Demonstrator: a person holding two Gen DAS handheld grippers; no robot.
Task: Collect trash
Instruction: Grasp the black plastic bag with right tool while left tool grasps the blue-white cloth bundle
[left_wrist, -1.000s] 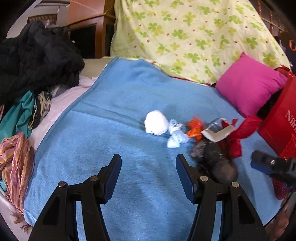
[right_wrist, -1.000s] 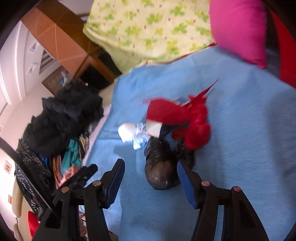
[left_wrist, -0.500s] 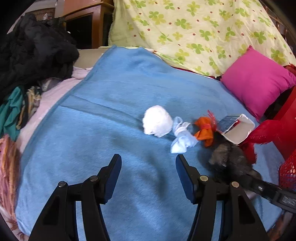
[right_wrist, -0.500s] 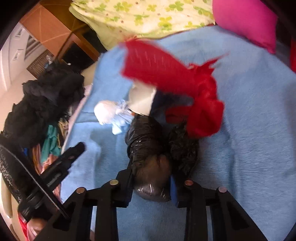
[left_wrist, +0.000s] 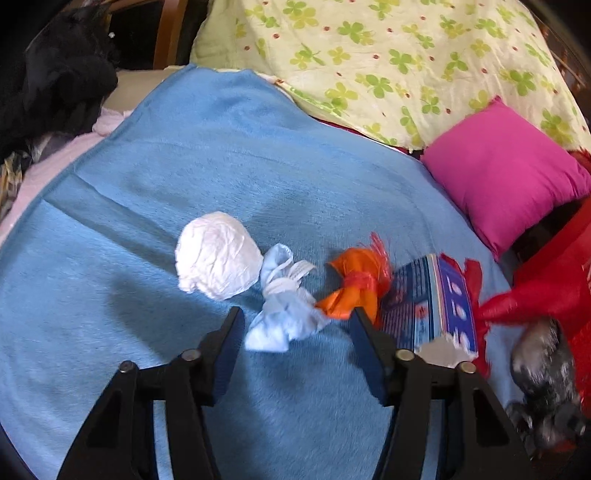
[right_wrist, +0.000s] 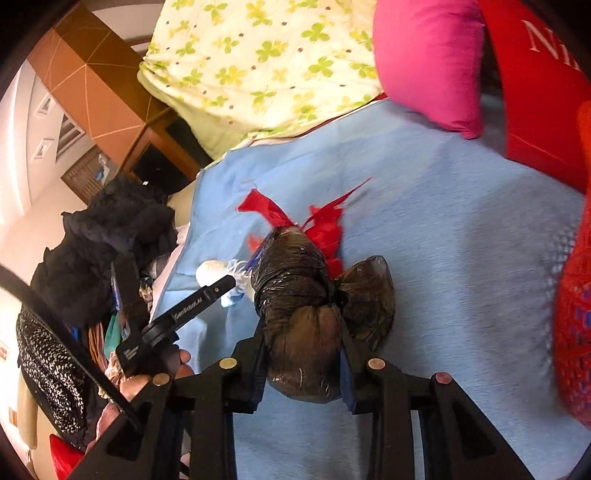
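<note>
Black crinkled plastic bundle now sits pinched in our right tongs, which closed on it a moment ago; first piece secured. Our left tongs, narrowing but still open, have moved up around the pale-blue knotted bag on the blue blanket.

White serif letters "Ni" legible on red bag at far right of right wrist view, rest of the word cut off by the picture edge. Small white print along black bar of left tongs in the same view, too small to read. Blue-and-white carton near right in left wrist view carrying printed lines and rounded white marks on its blue side, blurred, not readable. Nothing else legible.
</note>
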